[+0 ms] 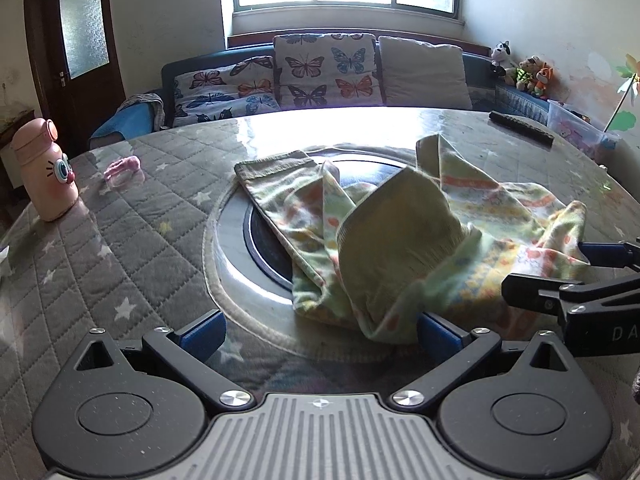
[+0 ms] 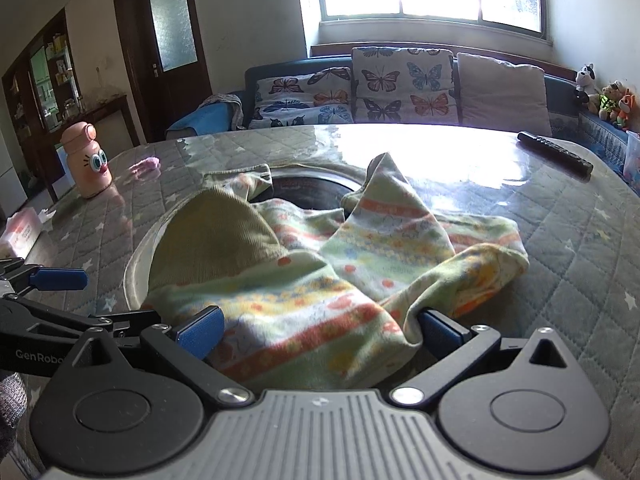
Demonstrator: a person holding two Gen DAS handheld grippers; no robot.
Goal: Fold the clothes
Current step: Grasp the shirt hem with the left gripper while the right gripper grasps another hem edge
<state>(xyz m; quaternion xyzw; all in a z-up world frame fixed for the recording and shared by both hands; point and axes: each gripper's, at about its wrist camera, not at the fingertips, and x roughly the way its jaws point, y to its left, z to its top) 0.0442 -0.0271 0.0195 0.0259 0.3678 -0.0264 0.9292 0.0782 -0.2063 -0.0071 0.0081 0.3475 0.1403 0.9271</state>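
A small green patterned garment (image 1: 400,236) with olive ribbed cuffs lies crumpled over the table's round centre; it also shows in the right wrist view (image 2: 320,272). My left gripper (image 1: 320,330) is open at the garment's near edge, its right pad (image 1: 436,330) touching the cloth. My right gripper (image 2: 320,330) is open with the garment's near edge lying between its pads. The right gripper shows at the right of the left wrist view (image 1: 580,280); the left gripper shows at the left of the right wrist view (image 2: 56,280).
The table has a grey quilted star cover (image 1: 120,240) under clear plastic and a round inset (image 1: 248,248). A pink bottle (image 1: 44,168), a pink hair clip (image 1: 122,168) and a black remote (image 1: 520,128) lie on it. A sofa (image 1: 320,76) stands behind.
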